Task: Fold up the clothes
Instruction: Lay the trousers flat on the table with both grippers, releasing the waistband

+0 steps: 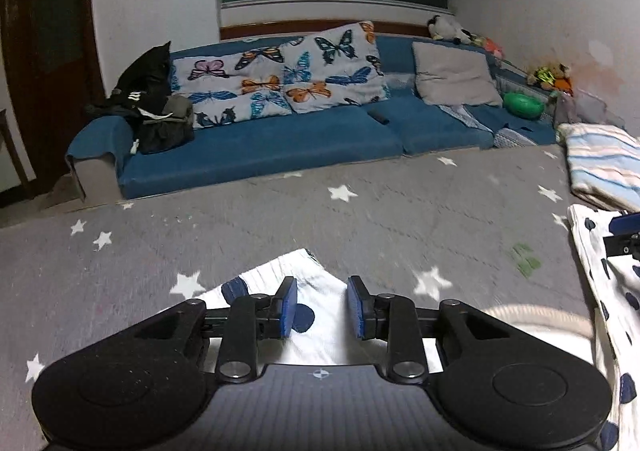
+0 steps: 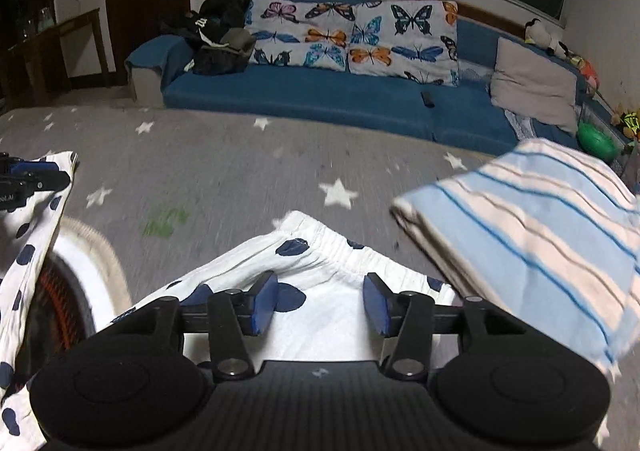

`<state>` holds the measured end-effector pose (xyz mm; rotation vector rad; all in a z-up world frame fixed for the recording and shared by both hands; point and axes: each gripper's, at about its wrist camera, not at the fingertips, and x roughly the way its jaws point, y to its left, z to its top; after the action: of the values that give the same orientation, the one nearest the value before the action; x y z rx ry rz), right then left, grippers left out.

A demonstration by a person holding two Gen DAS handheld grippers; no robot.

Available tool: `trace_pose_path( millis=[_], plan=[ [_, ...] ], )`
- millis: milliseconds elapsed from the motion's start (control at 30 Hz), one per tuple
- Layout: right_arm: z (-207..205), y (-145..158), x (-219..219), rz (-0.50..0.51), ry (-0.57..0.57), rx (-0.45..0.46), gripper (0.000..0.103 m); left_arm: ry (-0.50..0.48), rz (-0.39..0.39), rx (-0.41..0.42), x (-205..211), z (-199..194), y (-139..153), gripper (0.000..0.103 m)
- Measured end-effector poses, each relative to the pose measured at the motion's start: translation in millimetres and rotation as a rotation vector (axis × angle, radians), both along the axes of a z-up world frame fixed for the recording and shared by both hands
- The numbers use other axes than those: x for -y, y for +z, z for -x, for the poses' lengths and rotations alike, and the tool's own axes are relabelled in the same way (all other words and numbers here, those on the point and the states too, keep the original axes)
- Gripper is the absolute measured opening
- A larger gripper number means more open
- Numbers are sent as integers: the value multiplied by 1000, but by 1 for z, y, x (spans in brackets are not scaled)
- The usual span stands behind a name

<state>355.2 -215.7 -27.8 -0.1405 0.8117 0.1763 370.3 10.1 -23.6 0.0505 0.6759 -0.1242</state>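
Note:
A white garment with dark blue dots [image 1: 320, 315] lies on the grey star-patterned surface [image 1: 280, 219]. My left gripper [image 1: 322, 305] is open, its blue pads over one corner of the garment. My right gripper [image 2: 319, 301] is open over the elastic waistband end of the same garment [image 2: 320, 251]. The other gripper shows at the left edge of the right wrist view [image 2: 24, 179], over the dotted cloth. Whether any pad touches the cloth I cannot tell.
A folded blue-and-white striped cloth [image 2: 532, 231] lies at the right on the grey surface. A round basket [image 2: 80, 275] sits under the garment at the left. A blue sofa [image 1: 280, 147] with butterfly pillows stands behind.

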Motion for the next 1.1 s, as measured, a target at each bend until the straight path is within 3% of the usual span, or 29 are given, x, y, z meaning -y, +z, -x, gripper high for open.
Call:
trace_pose_path(
  millis=[100, 200, 333, 600, 833, 1033, 1100],
  plan=[
    [-1, 6, 0, 13, -12, 11, 58, 3, 35, 5, -6, 11, 8, 43],
    [14, 16, 1, 5, 9, 24, 60, 9, 53, 14, -15, 38, 17, 45],
    [50, 27, -1, -11, 66, 11, 61, 18, 76, 26, -28, 73, 29, 46],
    [142, 30, -16, -46, 185, -37, 63, 91, 70, -47, -52, 179, 26, 48],
    [209, 25, -29, -69, 224, -29, 63, 71, 69, -37, -38, 250, 25, 47],
    [242, 21, -33, -99, 218, -9, 64, 84, 50, -52, -24, 267, 13, 38],
    [251, 21, -34, -107, 214, 0, 65, 89, 47, -48, -22, 270, 11, 23]
  ],
)
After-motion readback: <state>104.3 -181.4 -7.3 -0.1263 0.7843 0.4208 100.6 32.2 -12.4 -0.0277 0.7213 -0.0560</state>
